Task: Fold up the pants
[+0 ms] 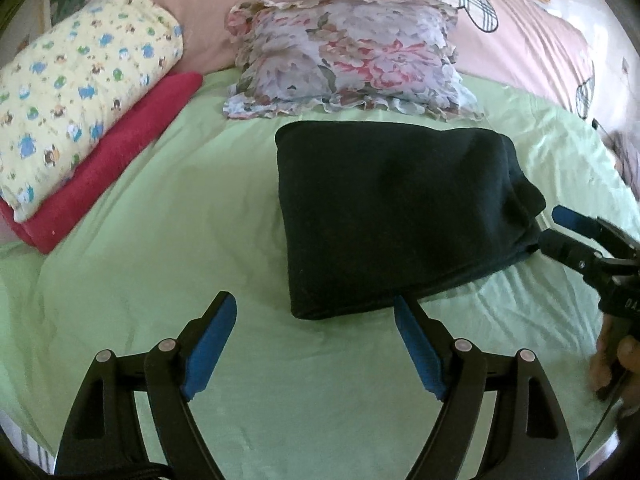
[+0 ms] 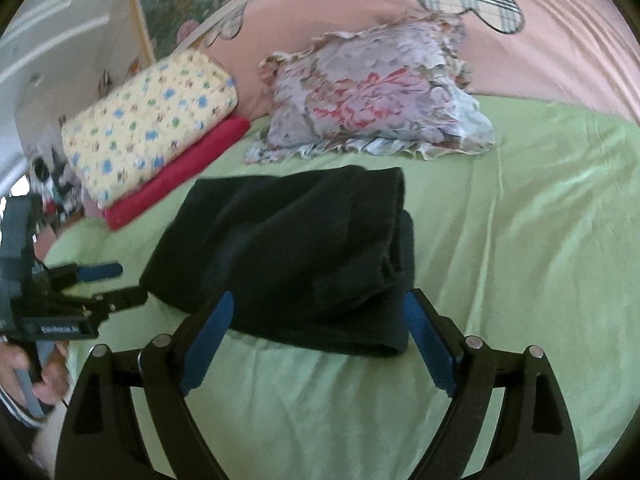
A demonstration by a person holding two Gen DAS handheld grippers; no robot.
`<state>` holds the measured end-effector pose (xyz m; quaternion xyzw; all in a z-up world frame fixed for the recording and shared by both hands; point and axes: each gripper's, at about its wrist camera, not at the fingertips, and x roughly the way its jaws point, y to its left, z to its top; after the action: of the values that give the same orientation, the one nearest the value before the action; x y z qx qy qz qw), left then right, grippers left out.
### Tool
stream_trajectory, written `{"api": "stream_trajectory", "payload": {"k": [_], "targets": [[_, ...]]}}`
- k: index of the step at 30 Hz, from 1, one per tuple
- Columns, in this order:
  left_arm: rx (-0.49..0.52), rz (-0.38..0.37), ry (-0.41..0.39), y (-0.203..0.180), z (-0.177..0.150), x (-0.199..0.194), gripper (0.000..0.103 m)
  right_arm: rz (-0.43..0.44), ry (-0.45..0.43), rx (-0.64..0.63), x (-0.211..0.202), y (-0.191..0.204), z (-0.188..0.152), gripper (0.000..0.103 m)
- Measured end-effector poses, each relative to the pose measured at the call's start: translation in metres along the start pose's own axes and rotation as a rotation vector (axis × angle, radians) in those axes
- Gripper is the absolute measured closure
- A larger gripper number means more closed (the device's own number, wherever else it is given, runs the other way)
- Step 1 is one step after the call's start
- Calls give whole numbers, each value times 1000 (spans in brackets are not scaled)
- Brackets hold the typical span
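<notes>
Finishing stage: pants point(image 1: 396, 216) lie folded on the bed point(image 1: 200, 208). Your left gripper point(image 1: 316, 344) and right gripper point(image 2: 316, 340) gape empty; tidy the loose right edge.

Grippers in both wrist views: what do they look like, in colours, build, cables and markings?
The left gripper and right gripper match: black, curved arms with silver pivot pins, and blue pads lining the fingers. Seen from the right wrist view, the left unit's black body carries small white lettering, too blurred to read, and a thin dark cable. Bare hands hold grey handles; no sleeves show.
</notes>
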<state>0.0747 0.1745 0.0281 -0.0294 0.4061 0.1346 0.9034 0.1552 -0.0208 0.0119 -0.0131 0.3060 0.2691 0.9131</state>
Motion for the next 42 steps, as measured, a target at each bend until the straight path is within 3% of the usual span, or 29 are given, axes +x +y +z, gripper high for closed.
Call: {"api": "stream_trajectory", "payload": {"k": [3,7,14,42], "targets": [[19,15,-3,-1,0,-1,20,1,36,-69,3,10,2,15],[32,18,5,-2,-1,2,20,23,61,-141,4,25,6,6],[22,5,11,-1,1,5,19,41,104,-245,12,42,14,6],[31,-31,44,-9,9,24,19,23,177,-280,34,40,27,5]]}}
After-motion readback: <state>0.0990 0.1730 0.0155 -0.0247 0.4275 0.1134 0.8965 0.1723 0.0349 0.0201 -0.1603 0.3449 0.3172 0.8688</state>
